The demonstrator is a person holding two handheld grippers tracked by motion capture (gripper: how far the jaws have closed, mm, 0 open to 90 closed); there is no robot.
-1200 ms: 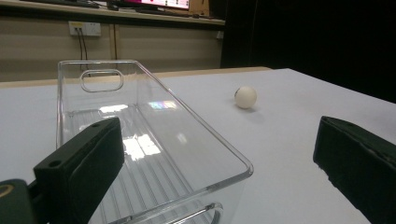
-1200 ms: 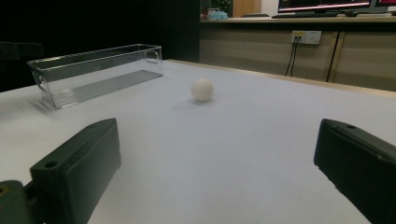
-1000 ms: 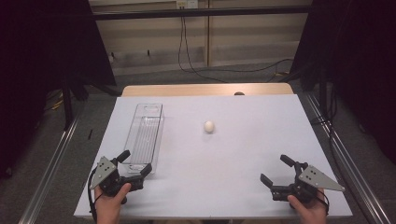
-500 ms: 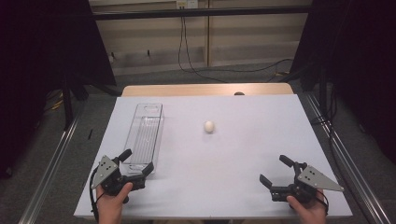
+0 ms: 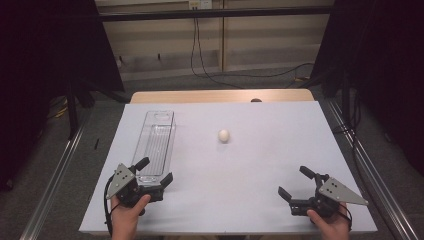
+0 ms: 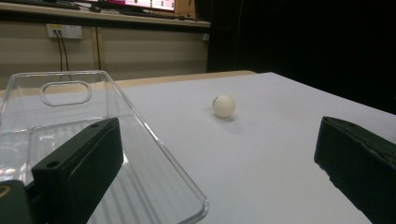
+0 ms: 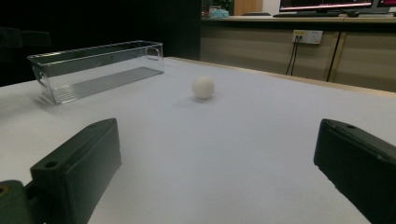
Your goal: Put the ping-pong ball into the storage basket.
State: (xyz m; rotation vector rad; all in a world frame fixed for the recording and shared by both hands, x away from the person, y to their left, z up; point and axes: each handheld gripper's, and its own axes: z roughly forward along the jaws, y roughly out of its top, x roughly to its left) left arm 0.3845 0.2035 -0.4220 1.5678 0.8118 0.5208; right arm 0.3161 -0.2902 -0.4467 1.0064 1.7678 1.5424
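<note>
Evidently, nothing had yet been accomplished: the white ball (image 5: 223,135) was seen lying alone on the white table covering (image 5: 260,165), well apart from both grippers and just to the right of the clear plastic bin (image 5: 157,142), outside it. The bin was judged to be the likely destination, so the reach, the grasp and the placing were all still to be done. The left gripper (image 5: 152,175) was held at the near end of the bin, with its jaws spread wide and nothing between them; one jaw appeared in front of the bin's near wall in the left gripper view. The right gripper (image 5: 296,184) was held near the table's front edge, far to the right of the bin, its jaws likewise wide open and empty. The bin itself was seen to be empty. Beyond the bin, a strip of bare wooden tabletop (image 5: 220,96) was exposed, and behind it a pale wall with a socket (image 5: 200,4) and hanging cables (image 5: 196,47), flanked by dark curtains (image 5: 55,45).
</note>
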